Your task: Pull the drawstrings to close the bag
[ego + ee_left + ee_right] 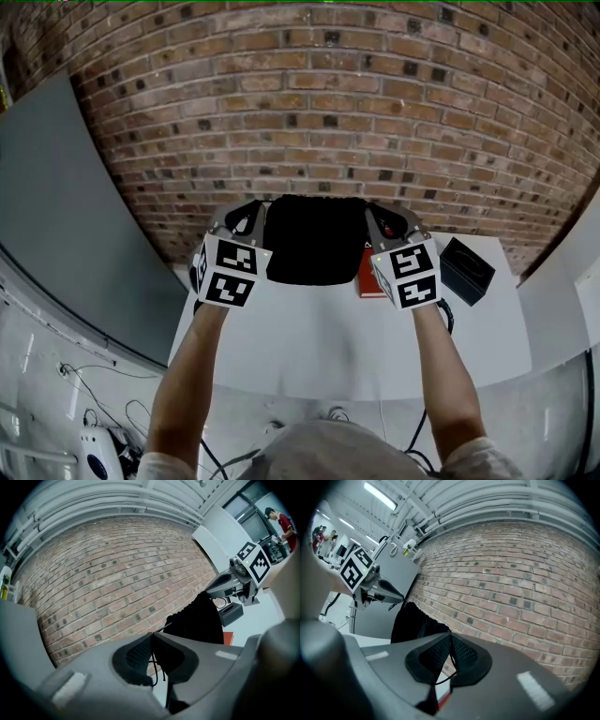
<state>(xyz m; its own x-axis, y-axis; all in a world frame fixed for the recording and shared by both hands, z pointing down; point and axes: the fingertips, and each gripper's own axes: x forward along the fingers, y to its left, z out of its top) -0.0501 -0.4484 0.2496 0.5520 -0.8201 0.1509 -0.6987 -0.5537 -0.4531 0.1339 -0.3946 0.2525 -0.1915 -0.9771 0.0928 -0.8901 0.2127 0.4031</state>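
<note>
White table (309, 328), red box (366, 281) mostly behind right gripper (373, 220)

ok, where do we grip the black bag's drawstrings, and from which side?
Pinch the left drawstring and right drawstring just outside the gathered top of the bag, each from its own side. They exit sideways there, so pulling apart should cinch it.
</note>
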